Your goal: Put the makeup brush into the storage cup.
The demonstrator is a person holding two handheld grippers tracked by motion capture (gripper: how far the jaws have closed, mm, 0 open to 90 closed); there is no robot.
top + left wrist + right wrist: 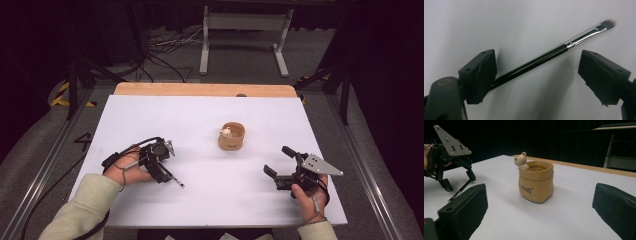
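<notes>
Straddling a thin black makeup brush [534, 62] on the white table [210, 200], the left gripper [162, 167] stands spread, its pads not pinching the handle. The brush lies slanted, bristle tip pointing away from that hand. Well apart, the right gripper [280, 162] hovers spread, facing a tan pouch-shaped cup [536, 183] with a little bear on its rim.

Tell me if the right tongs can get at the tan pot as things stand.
Probably yes: the right tongs stand open, facing the tan pot, with bare white table between them.

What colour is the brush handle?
Glossy black, with a silver ferrule; the brush shows best in the left gripper view.
</notes>
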